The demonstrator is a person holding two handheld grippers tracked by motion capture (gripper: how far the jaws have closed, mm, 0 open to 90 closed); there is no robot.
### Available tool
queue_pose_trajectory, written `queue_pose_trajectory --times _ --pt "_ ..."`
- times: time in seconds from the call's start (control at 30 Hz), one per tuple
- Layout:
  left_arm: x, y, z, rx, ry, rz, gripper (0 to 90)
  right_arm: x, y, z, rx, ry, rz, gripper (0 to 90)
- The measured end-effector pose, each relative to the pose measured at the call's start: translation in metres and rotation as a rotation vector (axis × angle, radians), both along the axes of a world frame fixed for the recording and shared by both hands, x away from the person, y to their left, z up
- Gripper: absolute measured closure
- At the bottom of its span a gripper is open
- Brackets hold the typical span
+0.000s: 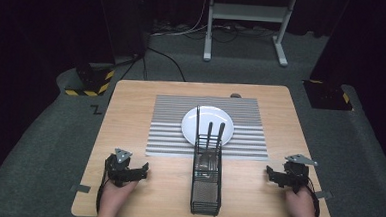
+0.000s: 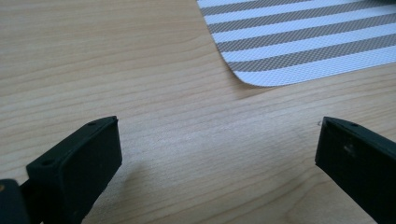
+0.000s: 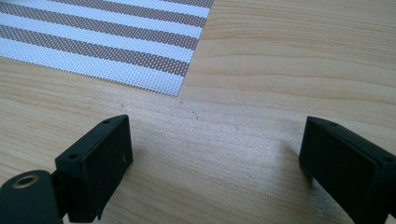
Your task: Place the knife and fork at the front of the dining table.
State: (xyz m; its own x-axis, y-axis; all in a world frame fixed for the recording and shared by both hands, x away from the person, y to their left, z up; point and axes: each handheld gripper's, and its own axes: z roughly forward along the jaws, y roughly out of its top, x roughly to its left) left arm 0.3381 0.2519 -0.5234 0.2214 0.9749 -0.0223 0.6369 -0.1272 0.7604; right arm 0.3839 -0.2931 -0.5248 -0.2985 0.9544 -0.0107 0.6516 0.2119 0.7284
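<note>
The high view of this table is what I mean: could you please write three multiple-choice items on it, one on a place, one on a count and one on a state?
1. Where does the white plate lie?
A. on the striped placemat
B. on bare wood
C. inside the rack

2. How many utensil handles rise from the black wire caddy?
A. none
B. two
C. five

3. How do the left gripper and right gripper stand?
A. both shut on cutlery
B. one open, one shut
C. both open and holding nothing

Answers: 1 A, the plate sits mid-mat with stripes around it. 2 B, two handles stand side by side at the caddy's far end. 3 C, each gripper view shows jaws wide apart over bare table.
</note>
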Motion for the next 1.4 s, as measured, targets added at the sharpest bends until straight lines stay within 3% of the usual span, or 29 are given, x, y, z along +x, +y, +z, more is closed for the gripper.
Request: queue_pose_trajectory --times 0.1,0.27,0.33,0.5,0.7,0.77,0.8,0.87,1.03,1.2,1.27,1.33,1.4 --pt "-0.003 -0.003 0.006 -0.030 -0.031 -0.024 0.6 0.000 0.000 0.000 0.000 0.000 0.000 9.2" --pt "-0.006 -0.008 0.010 -0.041 -0.068 -0.048 0.6 0.000 0.000 0.000 0.000 0.000 0.001 9.1" --pt "-0.008 -0.011 0.013 -0.055 -0.100 -0.065 0.6 0.000 0.000 0.000 0.000 0.000 0.001 9.2" --pt "-0.010 -0.015 0.016 -0.059 -0.124 -0.089 0.6 0.000 0.000 0.000 0.000 0.000 0.001 9.1" --pt "-0.014 -0.022 0.022 -0.101 -0.165 -0.144 0.9 0.000 0.000 0.000 0.000 0.000 0.001 9.2" --pt "-0.017 -0.027 0.025 -0.099 -0.205 -0.163 0.8 0.000 0.000 0.000 0.000 0.001 0.001 9.1" --pt "-0.017 -0.027 0.025 -0.099 -0.205 -0.163 0.7 0.000 0.000 0.000 0.000 0.001 0.001 9.1" --pt "-0.019 -0.029 0.028 -0.126 -0.228 -0.179 0.7 0.000 0.000 0.000 0.000 0.001 0.001 9.1" --pt "-0.021 -0.035 0.031 -0.147 -0.231 -0.197 2.4 0.000 0.000 0.000 0.000 0.001 0.001 9.1" --pt "-0.021 -0.043 0.036 -0.214 -0.252 -0.217 2.5 0.000 0.000 0.000 0.000 0.000 0.001 9.2" --pt "-0.023 -0.048 0.038 -0.211 -0.277 -0.229 3.2 0.000 0.000 0.000 -0.001 0.000 0.001 9.2" --pt "-0.025 -0.059 0.040 -0.162 -0.305 -0.254 2.3 0.000 0.000 0.000 -0.001 0.000 0.002 9.2" --pt "-0.025 -0.062 0.042 -0.154 -0.312 -0.252 2.3 0.000 0.000 0.000 0.000 0.000 0.001 9.2"
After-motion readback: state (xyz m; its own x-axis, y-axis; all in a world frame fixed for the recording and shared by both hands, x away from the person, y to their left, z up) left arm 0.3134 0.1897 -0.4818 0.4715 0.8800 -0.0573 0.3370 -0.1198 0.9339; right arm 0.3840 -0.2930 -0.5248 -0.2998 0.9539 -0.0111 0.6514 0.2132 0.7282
